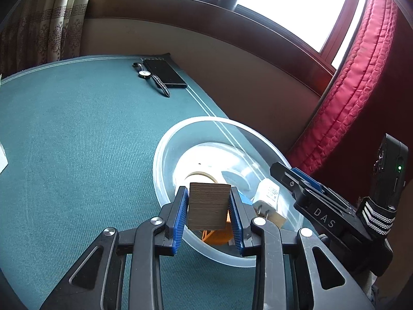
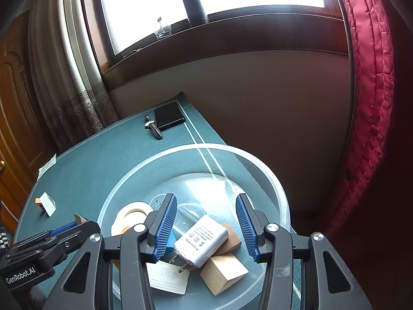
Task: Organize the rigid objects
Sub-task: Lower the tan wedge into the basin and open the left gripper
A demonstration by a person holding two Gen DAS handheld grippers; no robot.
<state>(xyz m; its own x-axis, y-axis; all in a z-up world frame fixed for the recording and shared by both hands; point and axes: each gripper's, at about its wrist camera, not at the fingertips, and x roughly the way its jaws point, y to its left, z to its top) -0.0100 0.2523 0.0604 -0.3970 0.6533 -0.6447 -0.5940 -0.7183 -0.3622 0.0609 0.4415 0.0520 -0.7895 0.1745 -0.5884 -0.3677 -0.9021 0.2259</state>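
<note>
left gripper [image 1: 209, 206] closed on a small wooden block [image 1: 209, 205], blue pads pressed against its two side faces; the block is lifted, hanging over the near rim of the clear plastic bowl [image 1: 165, 139]. block end grain faces the camera, layered like plywood.

right gripper [image 2: 206, 224] jaws partly apart, nothing between the pads; it hovers over the bowl's inside. in the left wrist view it shows at the bowl's right side, marked "das".

bowl sits on a green table mat [image 1: 77, 129], near the mat's right edge, white border lines running under it.

contents of bowl, right wrist view:
- white usb wall charger [image 2: 200, 240], prongs toward camera, lying across the top of other pieces
- pale wooden block [image 2: 223, 271] just below the charger, touching it
- reddish-brown wooden block [image 2: 231, 240] partly under the charger
- flat pale wood piece [image 2: 167, 279] at near left
- roll of white tape [image 2: 134, 214] at far left, lying flat
- something orange shows low in the bowl in the left wrist view; cannot tell what.

outside the bowl:
- black phone [image 1: 165, 73] at the far corner of the mat, wristwatch [image 1: 152, 77] just beside it, touching or nearly so
- small white card-like object [image 2: 49, 204] with an orange-brown piece behind it, at the left of the mat, well apart from the bowl
- white paper scrap [image 2: 47, 166] at the mat's left edge

background: windowsill with a glass [image 2: 163, 31] and a dark cylindrical flask [image 2: 193, 5]; red quilted fabric [image 2: 369, 103] at right.
</note>
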